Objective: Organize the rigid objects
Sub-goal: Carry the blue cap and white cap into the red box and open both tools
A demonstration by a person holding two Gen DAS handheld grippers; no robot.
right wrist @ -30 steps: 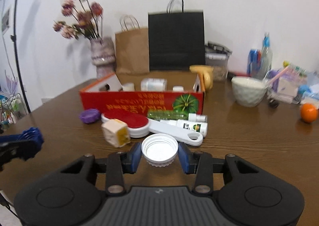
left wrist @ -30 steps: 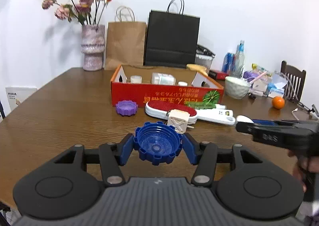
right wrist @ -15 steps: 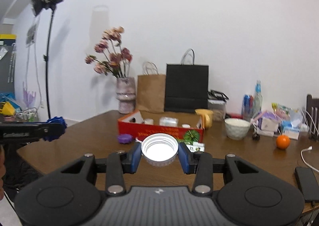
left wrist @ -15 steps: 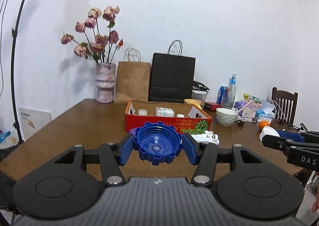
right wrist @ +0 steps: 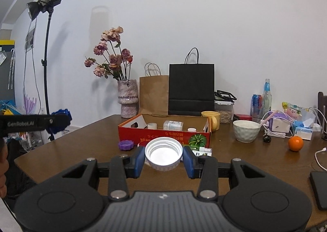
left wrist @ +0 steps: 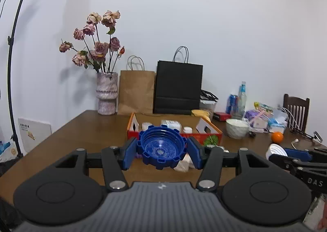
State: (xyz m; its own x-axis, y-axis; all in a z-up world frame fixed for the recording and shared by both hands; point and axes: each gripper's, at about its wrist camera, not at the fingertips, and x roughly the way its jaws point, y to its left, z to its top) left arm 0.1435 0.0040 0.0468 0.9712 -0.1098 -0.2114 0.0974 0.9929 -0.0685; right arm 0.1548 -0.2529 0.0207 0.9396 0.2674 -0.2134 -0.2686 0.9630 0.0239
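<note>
Gripping light, stiff caps by their ribbed rims: left gripper (left wrist: pixel 161 150) is clamping the blue cap (left wrist: pixel 161 148), right gripper (right wrist: pixel 163 157) the white cap (right wrist: pixel 163 153).

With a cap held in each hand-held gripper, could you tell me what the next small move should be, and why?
Probably carry the blue cap forward over the red box and release it there. The left hand-held gripper grips it short of the box, which already holds small containers; the white cap could follow.
</note>
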